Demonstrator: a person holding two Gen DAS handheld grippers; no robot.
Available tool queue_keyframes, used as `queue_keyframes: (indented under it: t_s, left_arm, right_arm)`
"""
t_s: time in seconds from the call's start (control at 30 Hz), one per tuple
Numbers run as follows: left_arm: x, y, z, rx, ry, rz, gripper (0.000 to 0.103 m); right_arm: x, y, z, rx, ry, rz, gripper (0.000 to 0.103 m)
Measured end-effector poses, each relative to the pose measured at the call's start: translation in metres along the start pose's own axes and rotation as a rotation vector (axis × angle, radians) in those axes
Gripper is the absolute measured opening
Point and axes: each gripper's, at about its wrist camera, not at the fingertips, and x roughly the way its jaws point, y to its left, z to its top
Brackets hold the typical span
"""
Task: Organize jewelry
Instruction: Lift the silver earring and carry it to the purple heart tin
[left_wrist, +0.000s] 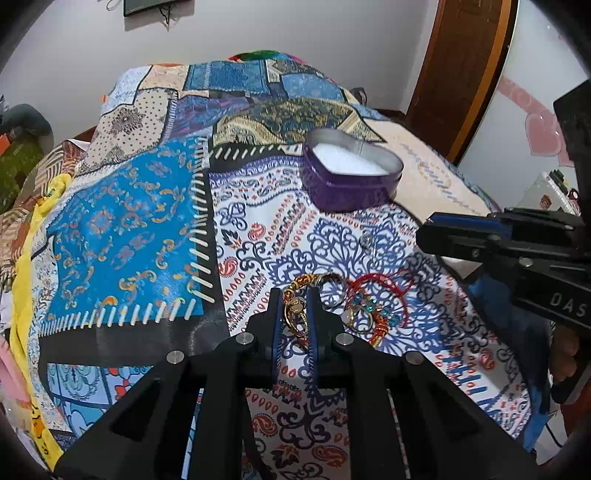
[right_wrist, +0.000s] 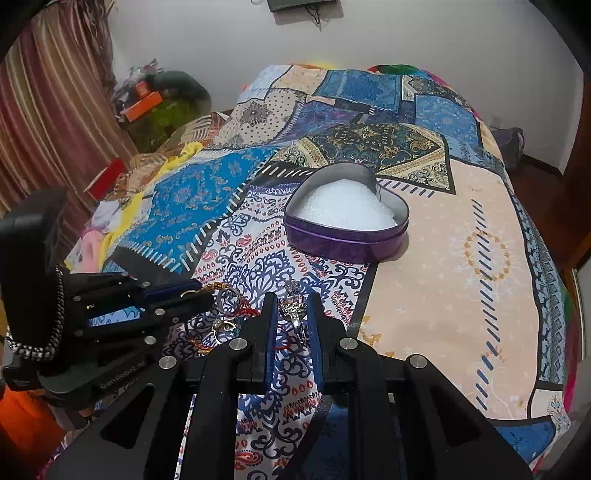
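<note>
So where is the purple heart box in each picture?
Left wrist view: the purple heart box sits right of centre, far beyond the left gripper.
Right wrist view: it sits near the middle, beyond the right gripper.
Shared landmark: the blue patch with white stitches, left of it.

Bed (right_wrist: 443, 258) w/ patchwork bedspread (left_wrist: 125, 229), blue, peach & paisley panels, carries everything. Purple heart-shaped tin (right_wrist: 347, 243) w/ white filling sits on it far-center. Nearer: gold ring (left_wrist: 295, 315), braided gold bracelet (left_wrist: 301, 282), red thread bracelet (left_wrist: 384, 291) & blue-stone piece (left_wrist: 369, 310) lie clustered, touching; silver ring (right_wrist: 293, 299) lies apart to their right, on the paisley panel.
</note>
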Motion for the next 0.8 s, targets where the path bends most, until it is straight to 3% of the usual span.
queue_keyframes:
  t_s: [0.37, 0.53, 0.8]
  left_arm:
    - [-0.029, -0.009, 0.015, 0.017, -0.072, 0.004, 0.011]
    - [-0.038, -0.015, 0.024, 0.016, -0.103, -0.028, 0.011]
    - [-0.029, -0.009, 0.029, 0.023, -0.083, 0.055, 0.011]
  right_arm:
    - [-0.015, -0.004, 0.003, 0.017, -0.033, -0.007, 0.014]
    - [-0.021, -0.007, 0.004, 0.026, -0.05, -0.011, 0.014]
    - [-0.028, -0.012, 0.002, 0.035, -0.066, -0.022, 0.014]
